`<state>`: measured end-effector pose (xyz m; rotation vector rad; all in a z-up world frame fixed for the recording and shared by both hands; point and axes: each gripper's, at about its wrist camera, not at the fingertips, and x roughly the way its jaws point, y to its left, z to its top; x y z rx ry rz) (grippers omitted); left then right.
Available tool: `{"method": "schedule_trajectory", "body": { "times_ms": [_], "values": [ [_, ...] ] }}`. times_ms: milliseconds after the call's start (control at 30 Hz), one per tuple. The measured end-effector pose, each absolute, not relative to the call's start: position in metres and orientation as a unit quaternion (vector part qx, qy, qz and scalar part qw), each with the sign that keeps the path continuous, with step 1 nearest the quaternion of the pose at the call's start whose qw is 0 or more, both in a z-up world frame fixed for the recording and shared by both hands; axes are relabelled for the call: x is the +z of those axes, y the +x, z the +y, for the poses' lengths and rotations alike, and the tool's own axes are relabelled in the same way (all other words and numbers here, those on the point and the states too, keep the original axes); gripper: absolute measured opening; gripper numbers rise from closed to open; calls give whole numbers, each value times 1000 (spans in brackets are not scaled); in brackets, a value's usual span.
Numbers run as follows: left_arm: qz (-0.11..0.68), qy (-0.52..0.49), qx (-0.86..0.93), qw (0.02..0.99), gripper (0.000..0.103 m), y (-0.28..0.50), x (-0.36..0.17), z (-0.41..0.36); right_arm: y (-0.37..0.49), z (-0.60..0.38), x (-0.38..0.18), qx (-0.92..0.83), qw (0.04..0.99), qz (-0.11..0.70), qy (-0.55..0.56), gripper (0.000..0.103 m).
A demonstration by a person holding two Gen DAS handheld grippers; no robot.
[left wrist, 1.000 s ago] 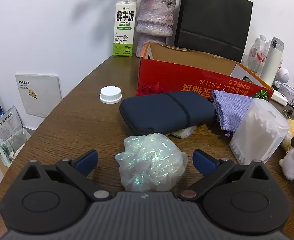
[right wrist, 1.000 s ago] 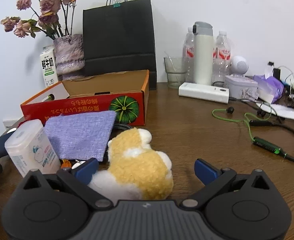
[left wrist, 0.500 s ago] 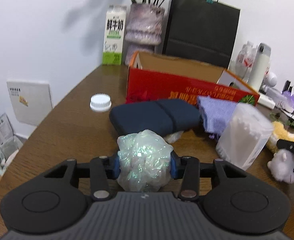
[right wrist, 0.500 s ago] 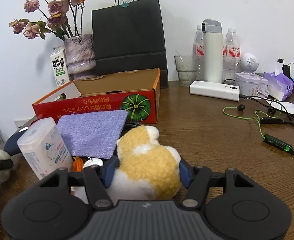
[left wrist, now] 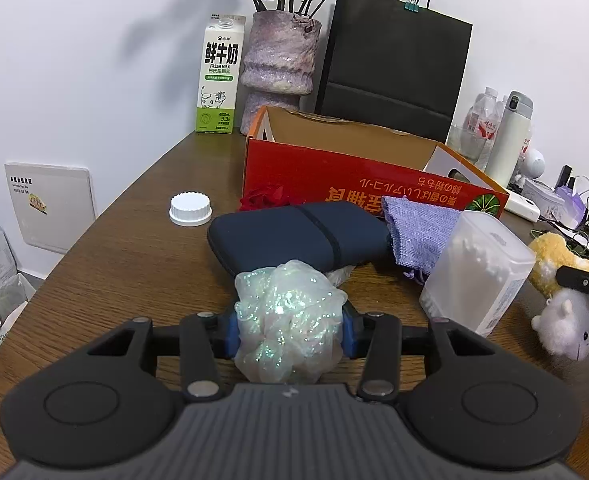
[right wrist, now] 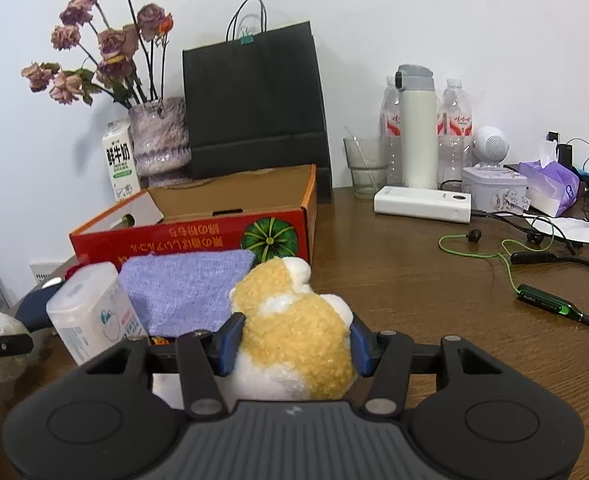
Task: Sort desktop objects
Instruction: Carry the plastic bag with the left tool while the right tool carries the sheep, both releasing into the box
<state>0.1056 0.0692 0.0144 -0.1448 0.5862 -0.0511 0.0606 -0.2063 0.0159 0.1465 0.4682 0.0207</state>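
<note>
Both wrist views low, close, facing wall; share red box [left wrist: 358, 184].

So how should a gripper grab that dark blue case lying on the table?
Probably across its short width at the near rounded end, coming from above. The dark blue case lies flat and long, with a purple cloth pouch against its far end, so the near-left end is the most open.

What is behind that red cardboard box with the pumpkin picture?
Behind the red box stand a black paper bag, a purple vase of dried roses and a milk carton; the box hides their bases.
</note>
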Motion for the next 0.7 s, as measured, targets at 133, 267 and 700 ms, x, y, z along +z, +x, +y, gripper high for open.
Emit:
{"method": "schedule_trajectory", "body": {
  "times_ms": [133,267,700],
  "values": [
    [287,-73,-29,955,46,105,15,69,59,-208,19,11,972,223,78,52],
    [282,-70,-27,957,46,103,16,68,56,-207,21,13,973,217,78,52],
    [240,-61,-61,967,46,106,47,57,55,-208,42,23,977,190,89,52]
  ]
}}
